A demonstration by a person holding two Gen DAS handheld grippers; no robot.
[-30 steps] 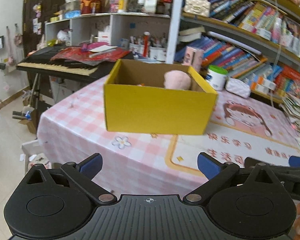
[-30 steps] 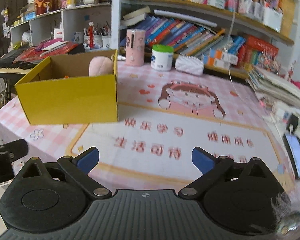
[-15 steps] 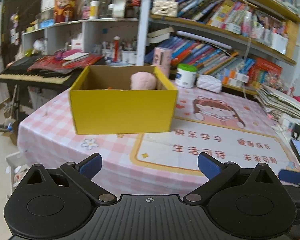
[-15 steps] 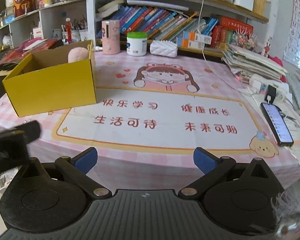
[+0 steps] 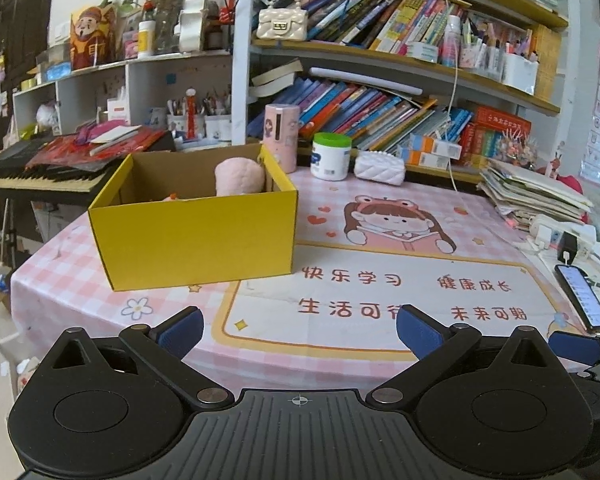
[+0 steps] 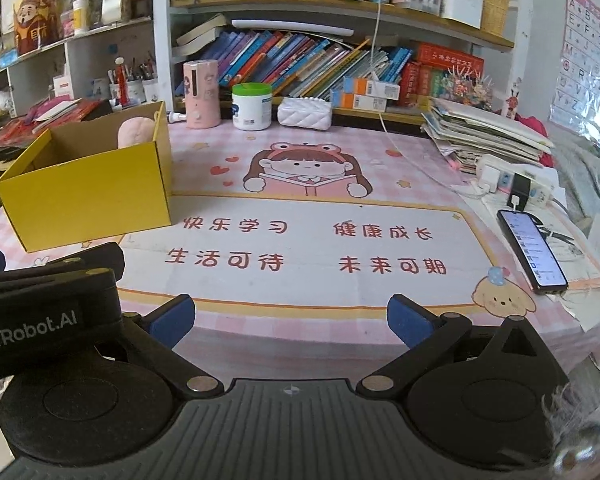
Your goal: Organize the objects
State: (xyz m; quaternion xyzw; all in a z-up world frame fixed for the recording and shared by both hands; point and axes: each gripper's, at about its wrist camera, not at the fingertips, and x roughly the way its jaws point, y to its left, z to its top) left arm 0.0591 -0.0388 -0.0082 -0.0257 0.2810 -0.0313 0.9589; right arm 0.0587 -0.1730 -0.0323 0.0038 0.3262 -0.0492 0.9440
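Observation:
A yellow cardboard box (image 5: 196,236) stands on the left of the table, also in the right wrist view (image 6: 88,196). A pink plush (image 5: 238,178) sticks up inside it at the back right corner (image 6: 136,131). My left gripper (image 5: 298,330) is open and empty, held off the table's near edge in front of the box. My right gripper (image 6: 290,320) is open and empty, over the near edge at the middle of the mat. The left gripper's body shows at the left of the right wrist view (image 6: 48,300).
A pink printed mat (image 6: 308,240) covers the table. A pink canister (image 6: 201,94), white jar (image 6: 252,106) and white pouch (image 6: 305,113) stand at the back. A phone (image 6: 532,250), a charger and stacked papers (image 6: 488,132) lie at the right. Bookshelves rise behind, a keyboard at the left.
Both grippers have swung to the right and drawn back from the table. The box now sits further left in both views. Both stay open and empty.

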